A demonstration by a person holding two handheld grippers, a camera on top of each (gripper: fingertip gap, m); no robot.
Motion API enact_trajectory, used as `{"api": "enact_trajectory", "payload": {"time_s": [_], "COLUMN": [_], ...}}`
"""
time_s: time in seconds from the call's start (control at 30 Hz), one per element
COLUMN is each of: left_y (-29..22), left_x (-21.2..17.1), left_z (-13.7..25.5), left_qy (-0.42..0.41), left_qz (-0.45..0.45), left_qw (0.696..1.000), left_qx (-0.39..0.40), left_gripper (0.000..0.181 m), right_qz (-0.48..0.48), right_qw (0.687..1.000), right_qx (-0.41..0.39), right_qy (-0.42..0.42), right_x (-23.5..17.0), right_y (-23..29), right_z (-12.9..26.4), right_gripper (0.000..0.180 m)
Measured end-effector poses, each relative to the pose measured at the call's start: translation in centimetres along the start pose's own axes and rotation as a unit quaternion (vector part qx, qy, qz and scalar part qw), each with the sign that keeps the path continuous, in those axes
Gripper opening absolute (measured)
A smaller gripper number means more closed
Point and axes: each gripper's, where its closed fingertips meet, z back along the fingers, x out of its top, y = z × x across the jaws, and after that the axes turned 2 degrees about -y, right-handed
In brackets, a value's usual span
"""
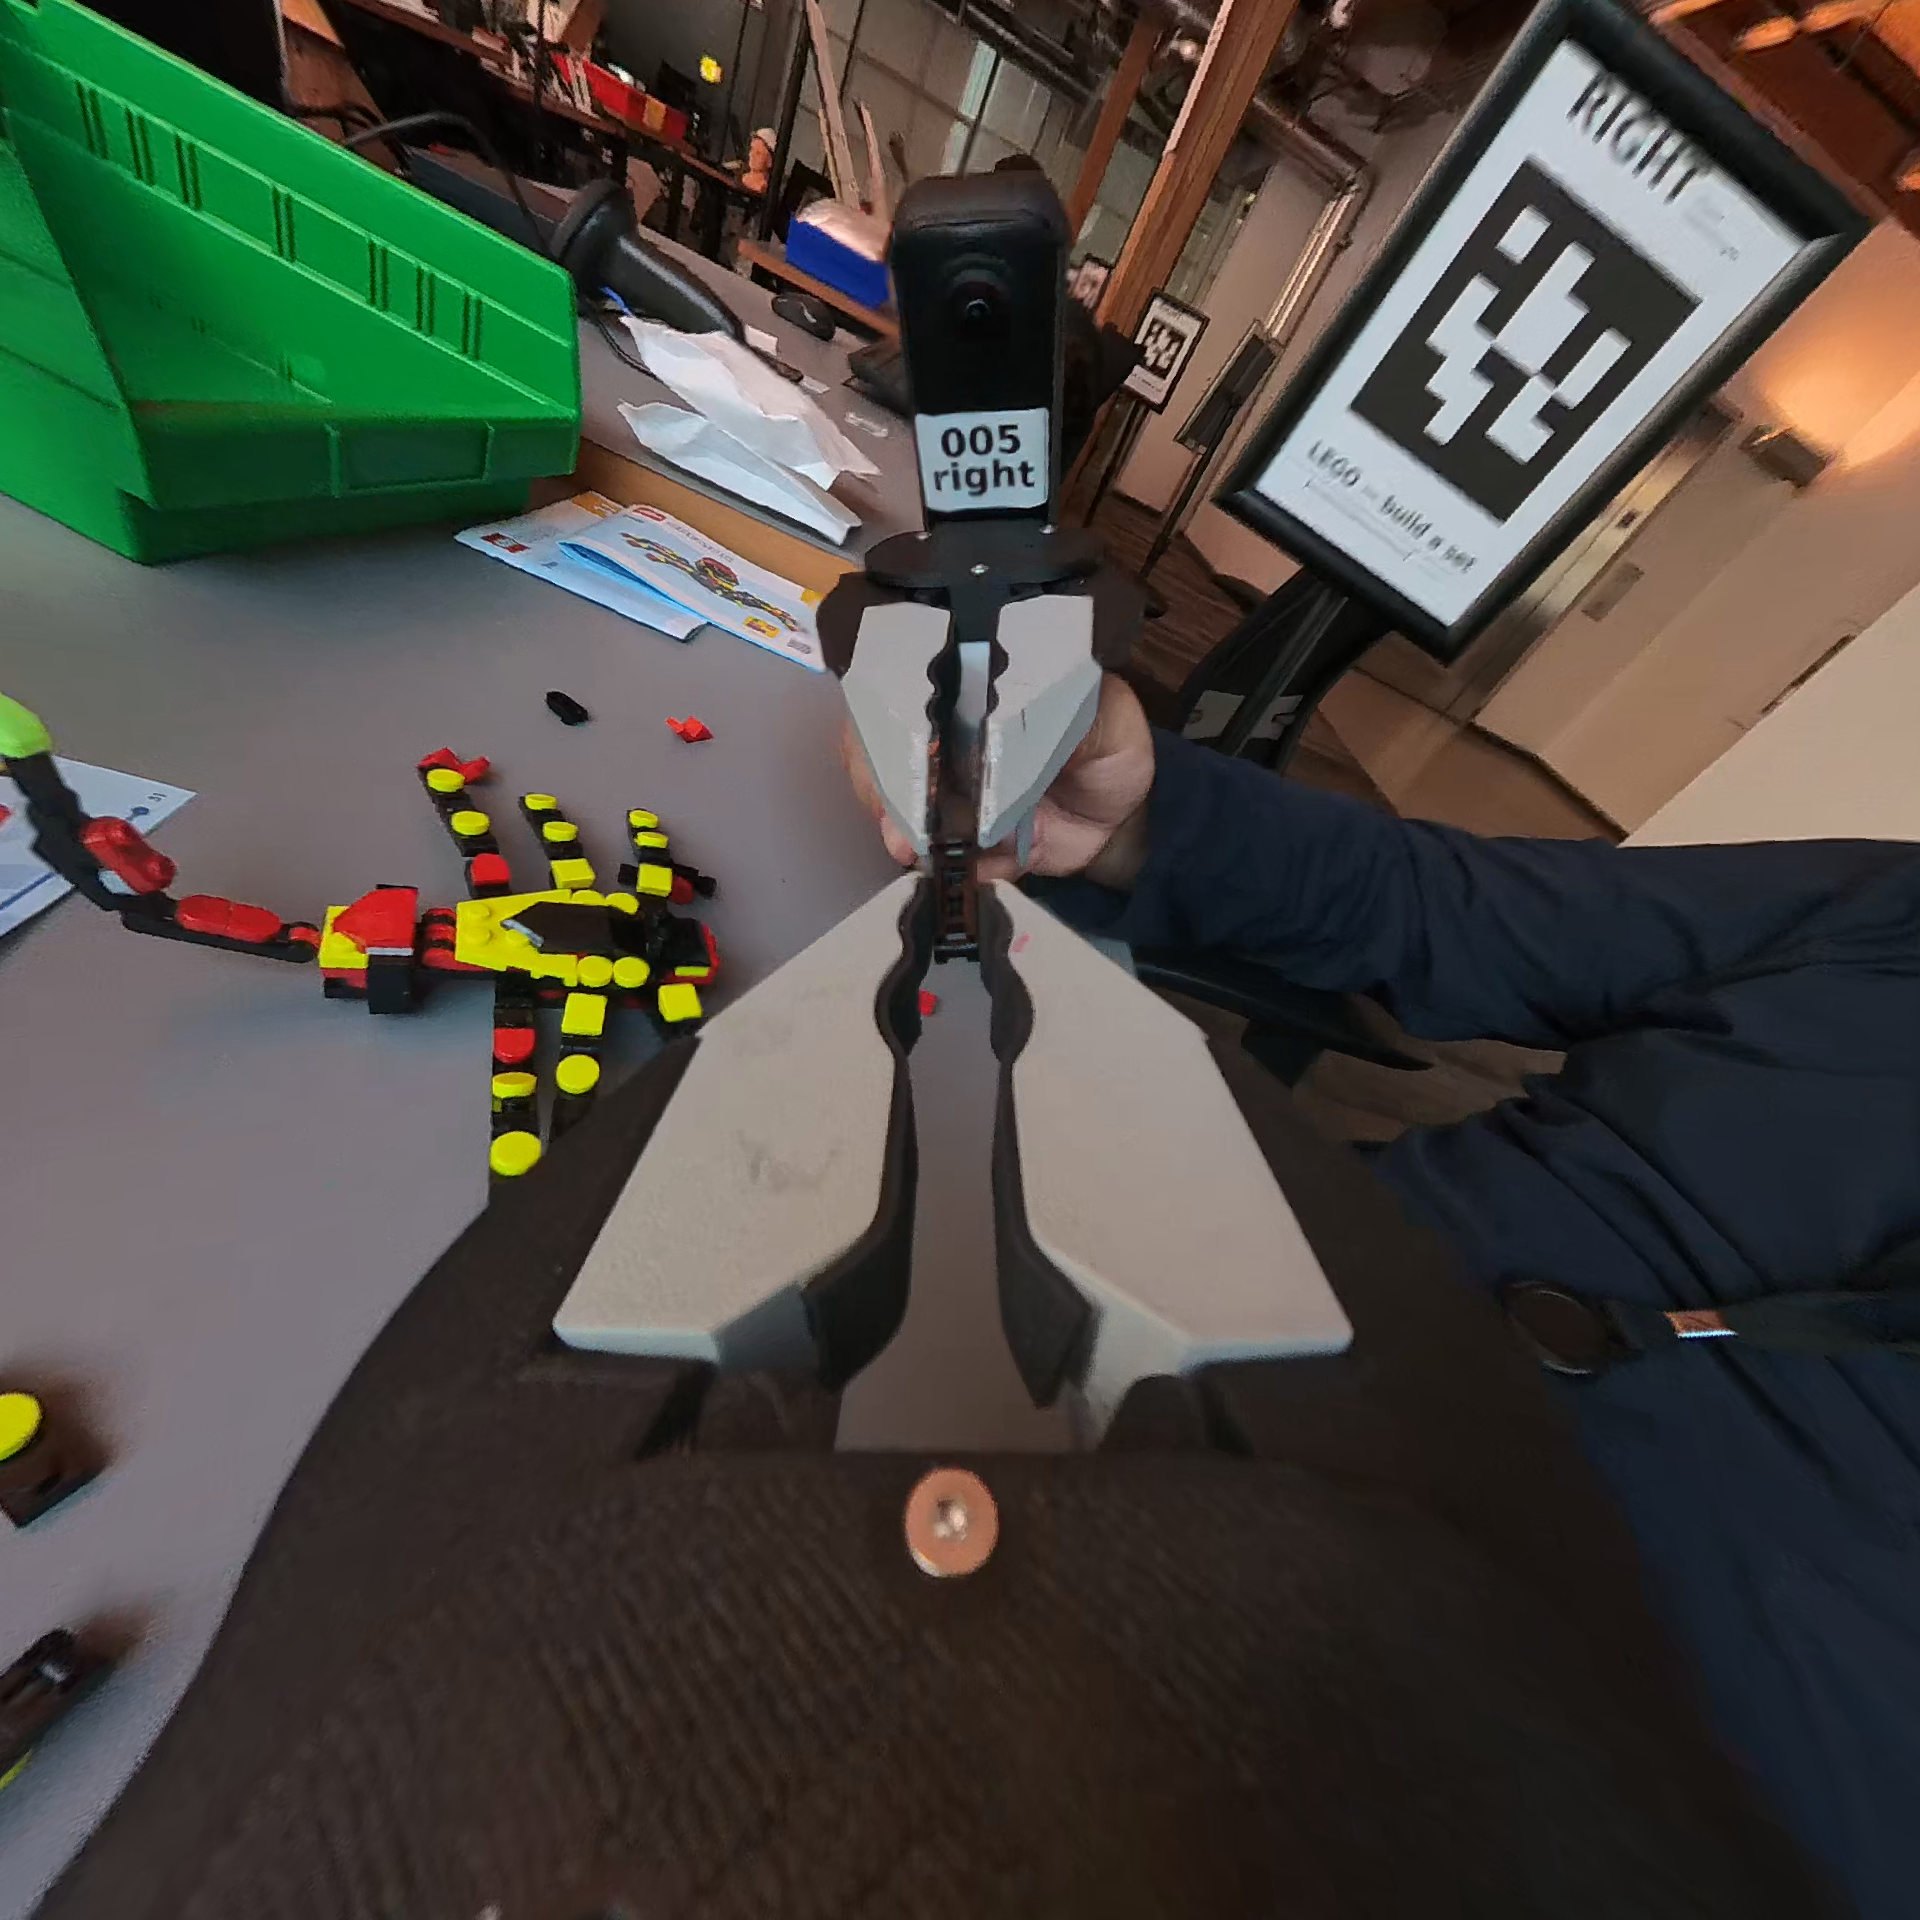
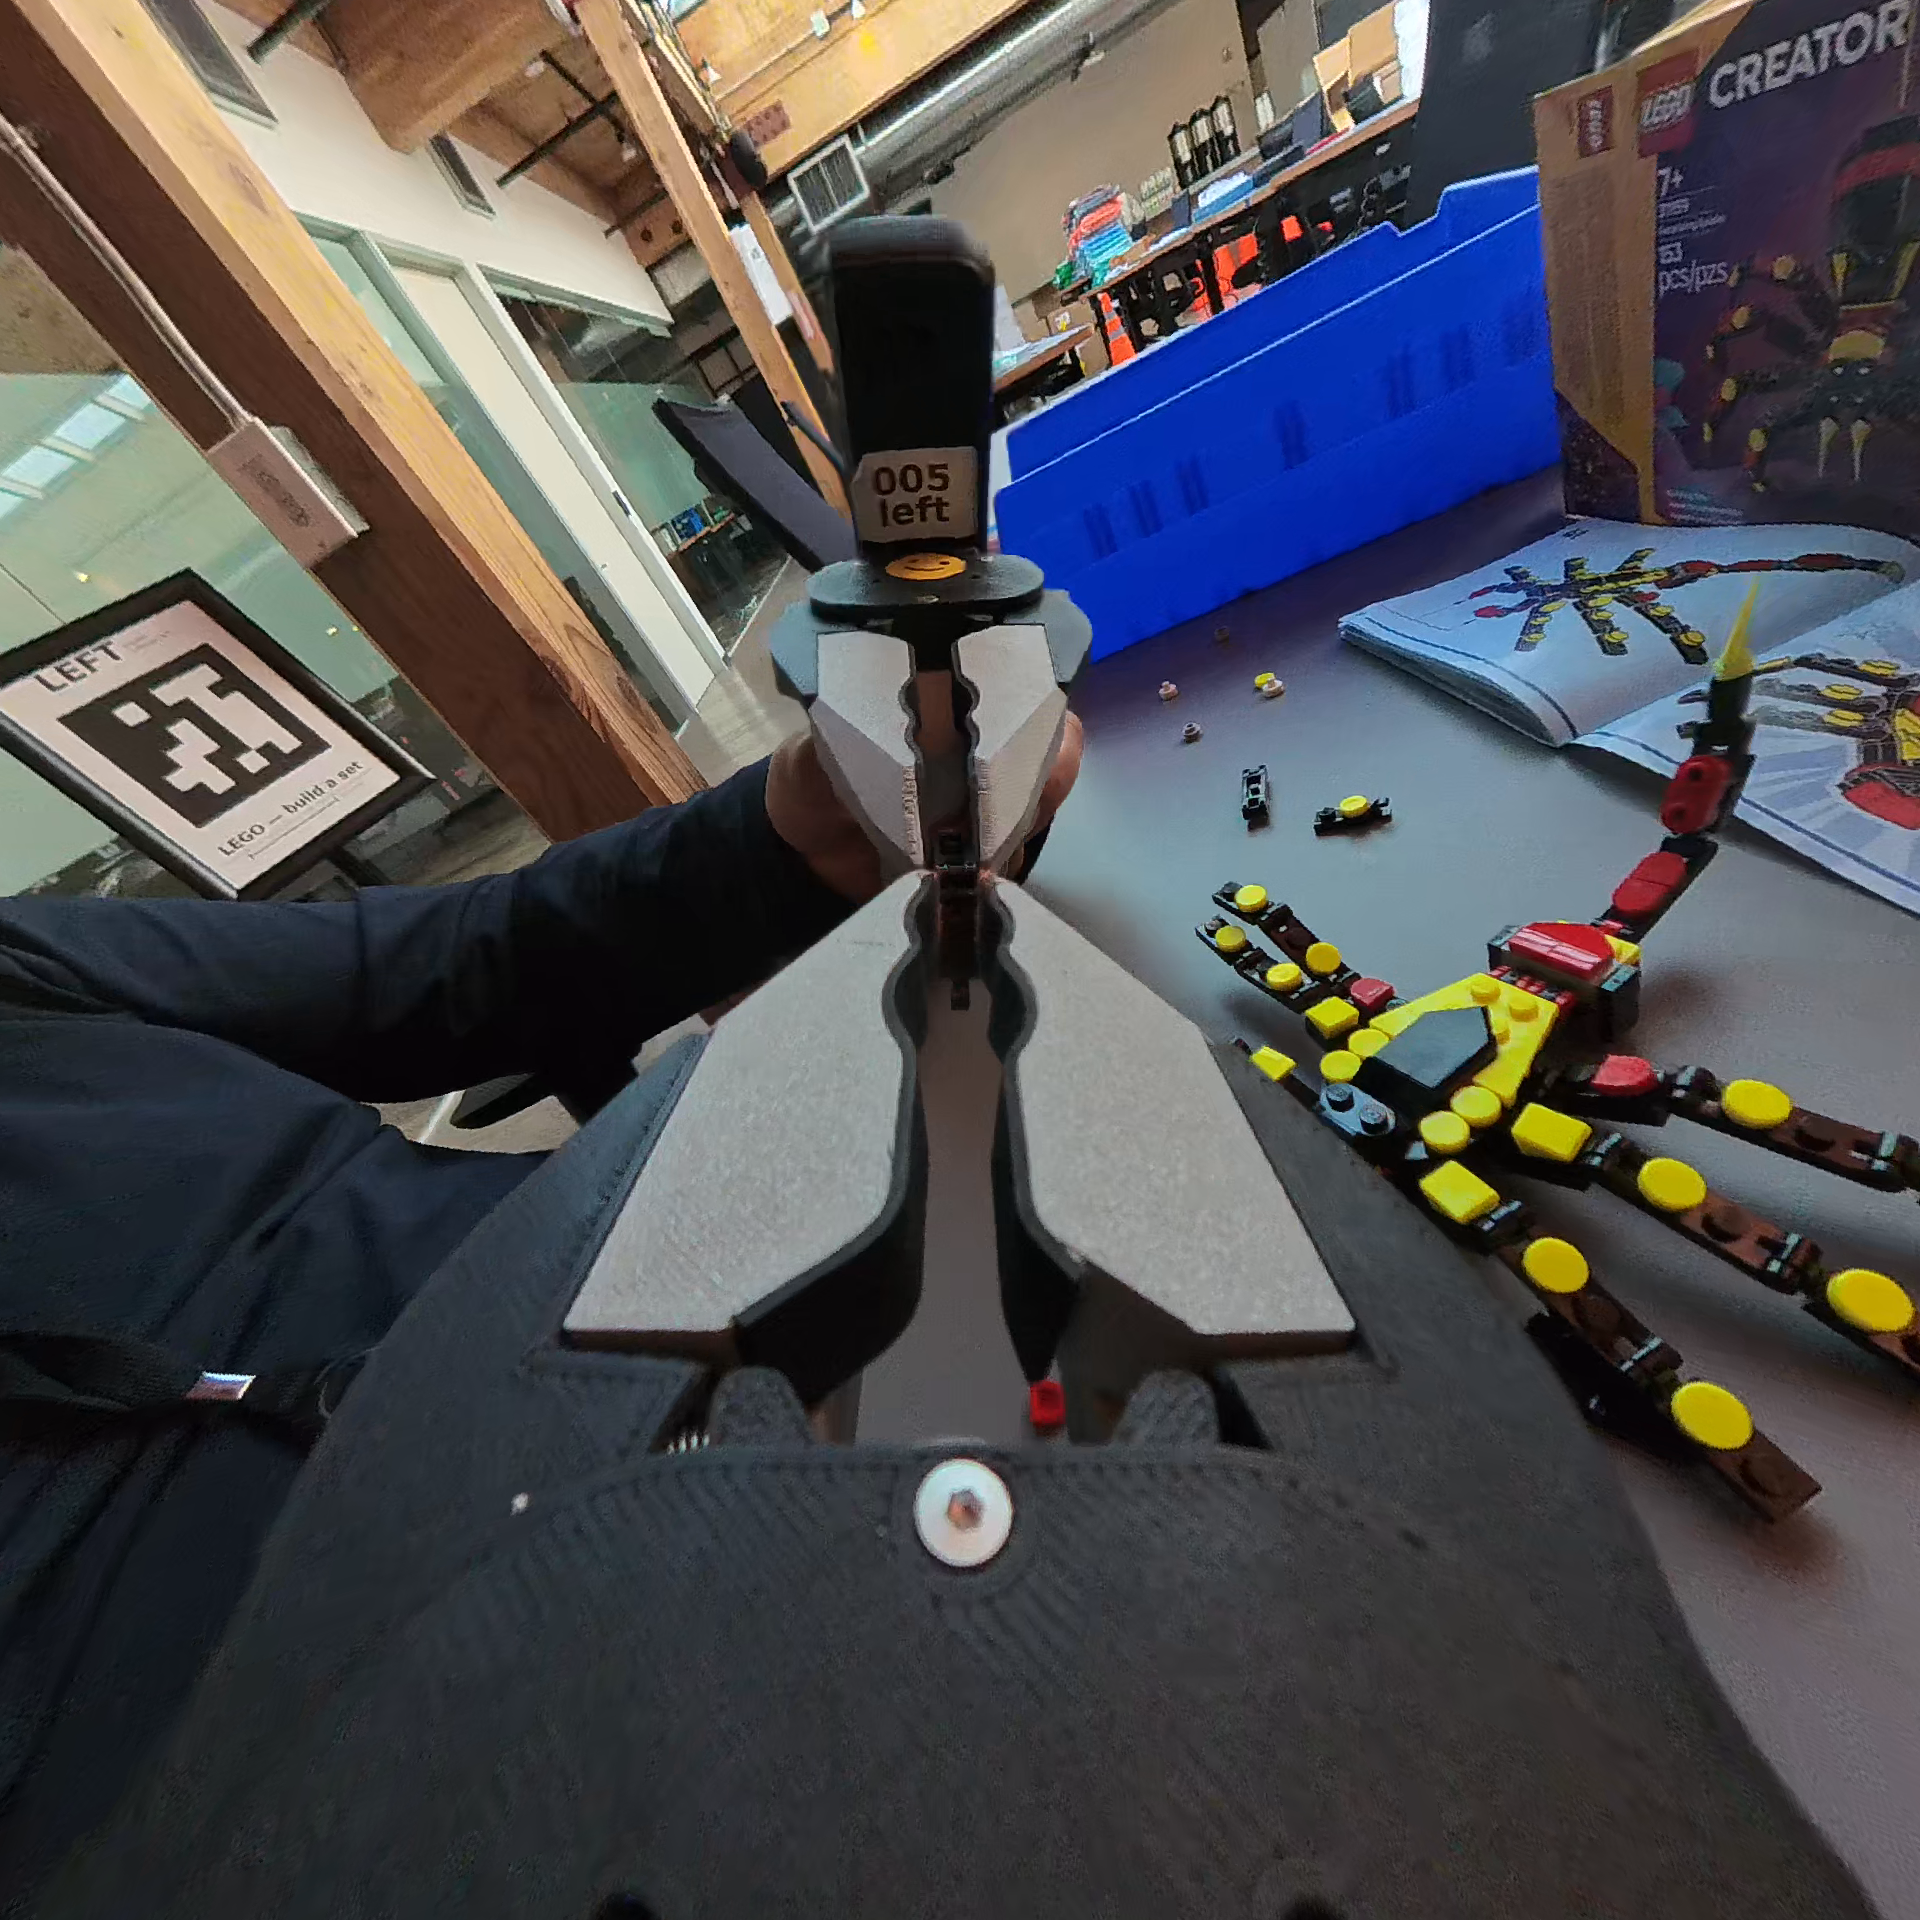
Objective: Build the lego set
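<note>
left gripper [image 1: 951, 909]: jaws pinched on one end of a small black lego piece [image 1: 954, 914], frame centre
right gripper [image 2: 954, 914]: jaws clamping the other end
scorpion model [image 1: 520, 940]: on the table [image 1: 208, 1143], left of frame

Both views show even, moderately bright indoor light — daylight enters through the glass wall [image 2: 125, 499] at the left of the right wrist view, with warm orange tones in the far background. Shadows on the counter [image 1: 260, 1195] are soft and faint. Wide-angle distortion bends straight lines toward the edges. The centre is sharp; the loose bricks [image 1: 31, 1455] at the left wrist view's edge are smeared — out of focus.
</note>
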Motion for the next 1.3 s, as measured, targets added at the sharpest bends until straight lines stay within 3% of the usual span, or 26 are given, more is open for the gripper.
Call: {"api": "enact_trajectory", "payload": {"time_s": [0.13,0.43,1.3], "left_y": [-0.3,-0.3,-0.4], "left_x": [0.5,-0.1,0.5], "left_z": [0.0,-0.3,-0.4], "left_qy": [-0.024,-0.004,-0.017], "left_qz": [0.058,0.053,-0.035], "left_qw": [0.997,0.998,0.999], "left_qx": [-0.042,-0.034,0.021], "left_gripper": [0.008,0.012,0.005], "right_qz": [0.013,0.002,0.019], "right_qw": [1.000,1.000,0.999], "right_qx": [0.001,-0.003,-0.014], "right_qy": [0.016,0.002,-0.043], "right_x": [-0.5,-0.2,1.1], "right_y": [0.3,0.2,0.7], "right_z": [-0.6,-0.7,-1.0], "right_gripper": [0.003,0.003,0.004]}}
